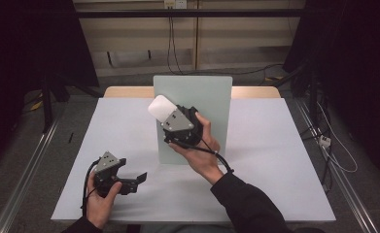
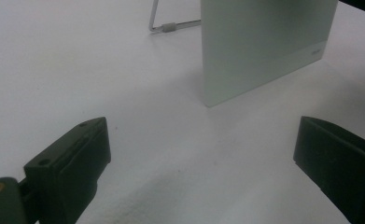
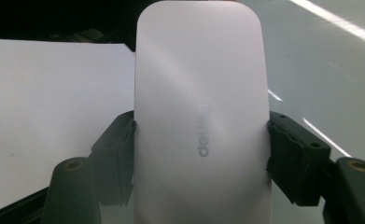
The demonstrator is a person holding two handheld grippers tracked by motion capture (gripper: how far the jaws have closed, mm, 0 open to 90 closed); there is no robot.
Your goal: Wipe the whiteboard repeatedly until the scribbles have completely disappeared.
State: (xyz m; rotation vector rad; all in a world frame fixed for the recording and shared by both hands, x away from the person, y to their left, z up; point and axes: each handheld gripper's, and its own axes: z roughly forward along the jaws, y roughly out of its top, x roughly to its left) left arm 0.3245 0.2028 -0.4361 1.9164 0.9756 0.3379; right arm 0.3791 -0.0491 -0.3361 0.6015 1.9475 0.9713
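eraser: white rounded block (image 3: 201,116) with faint grey lettering, pinched in the right claw (image 1: 165,116); held up off the desk (image 1: 275,184), its face against or just in front of the upright pale green board (image 1: 212,92); contact with the board not clear from these views
feel: likely light and rigid; smooth plastic shell, so probably slippery under the pads; no visible give where the jaws press
grip point: both long flat sides, about mid-length; jaws bear squarely on the 2 edges in the right gripper view; rounded end sticks out past the jaws; a grip nearer the end would risk it squirting out
right claw: closed on the block, pads pressing each side; no gap seen
right arm: dark sleeve (image 1: 248,204) comes in from bottom right; forearm angled up and left; hand (image 1: 199,145) wrapped round the gripper body, cable trailing under the wrist; claw points toward the board's upper left corner
left claw: (image 1: 138,178) open, nothing between the jaws; the left gripper view looks along the desk at the board's lower edge and its wire stand (image 2: 171,25)
left arm: hand (image 1: 102,194) low at front left of the desk, well apart from the board; claw points right, roughly level
risk: board stands on a thin stand; a hard push could tip it
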